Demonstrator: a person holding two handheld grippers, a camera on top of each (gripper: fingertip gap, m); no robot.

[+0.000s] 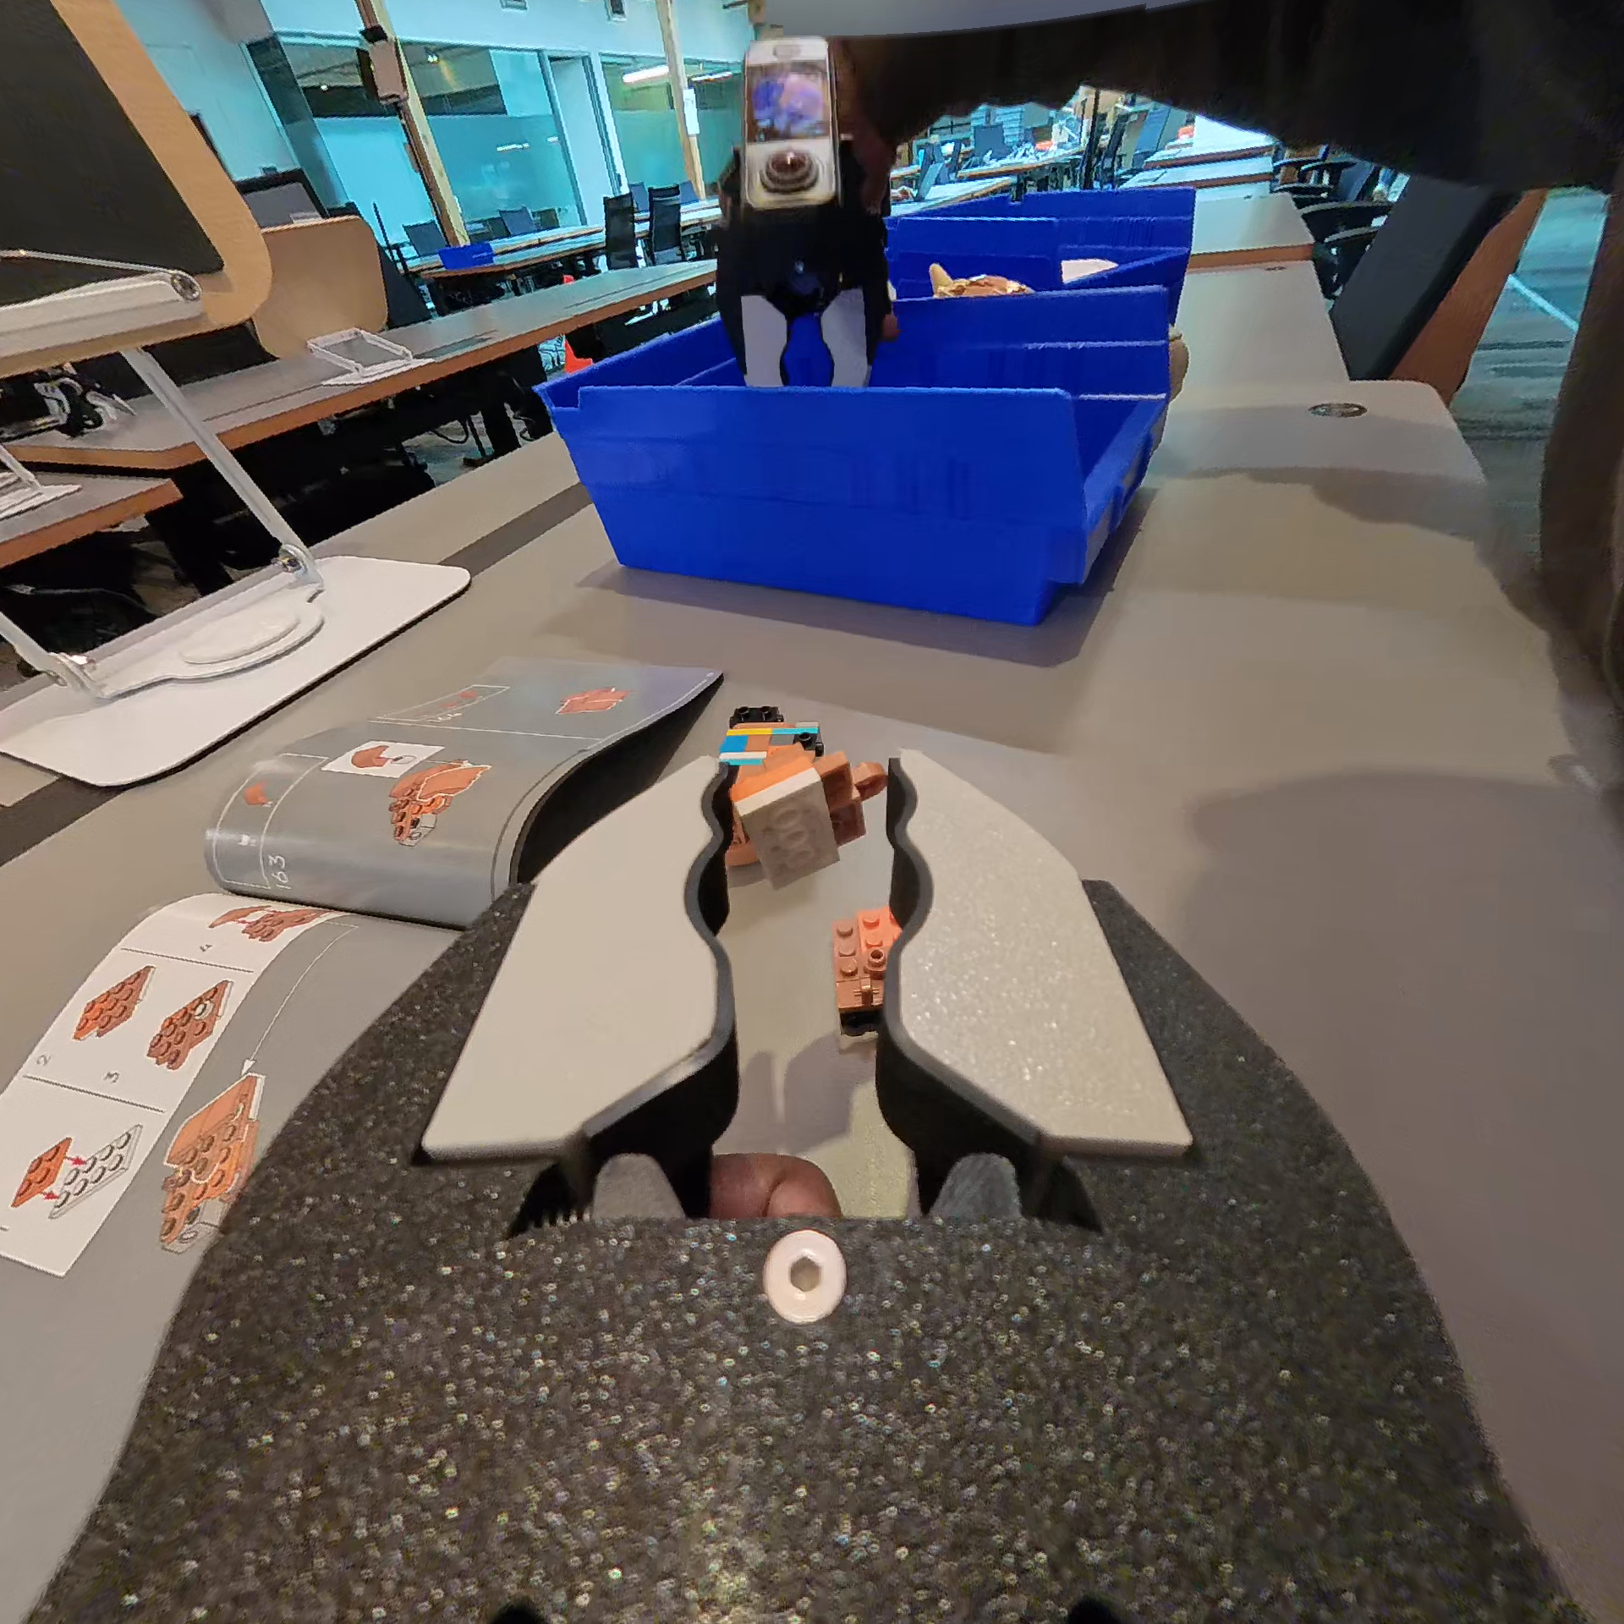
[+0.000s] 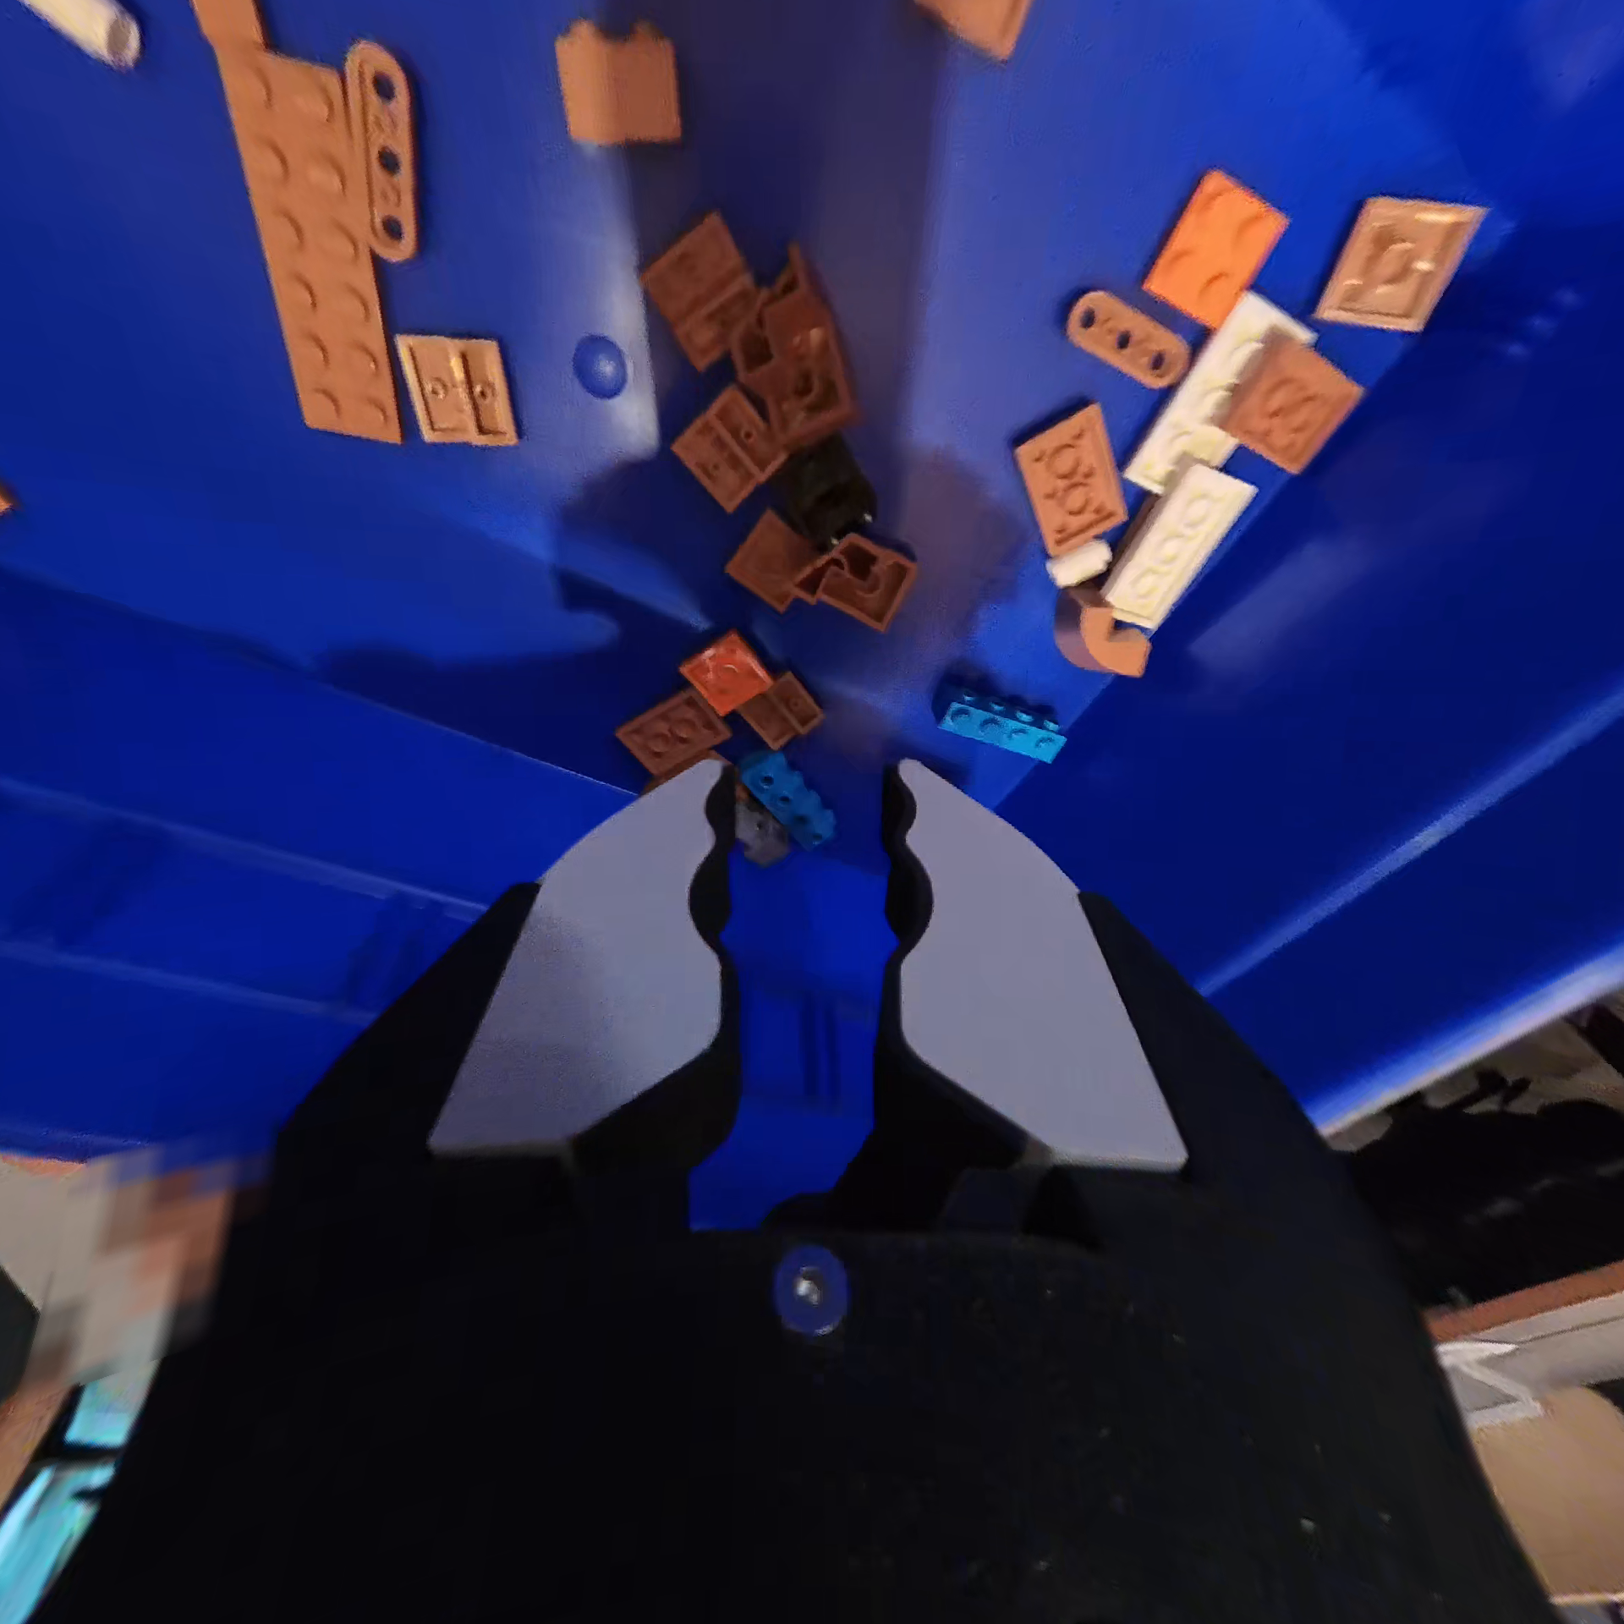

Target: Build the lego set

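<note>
In the left wrist view my left gripper (image 1: pixel 804 773) is open and empty, low over the grey table. A partly built orange, grey and black lego model (image 1: pixel 791 800) lies just beyond its tips. A small orange sub-assembly (image 1: pixel 866 962) lies between the fingers by the right one. My right gripper (image 1: pixel 804 351) shows farther off, reaching down into the blue bin (image 1: pixel 835 501). In the right wrist view my right gripper (image 2: pixel 804 773) is open and empty over the bin floor (image 2: pixel 264 571). A small blue brick (image 2: pixel 786 800) lies at its left fingertip. Another blue brick (image 2: pixel 1002 725) lies to the right.
Several brown, orange, white and black pieces (image 2: pixel 791 395) are scattered in the bin. An open instruction booklet (image 1: pixel 395 791) lies left of the model. A white monitor stand (image 1: pixel 220 650) is at the far left. More blue bins (image 1: pixel 1054 255) stand behind. Across from one pair of fingers to the other is roughly 40 cm. From my right tips it is roughly 4 cm to the blue brick (image 2: pixel 1002 725); from my left, 40 cm.
</note>
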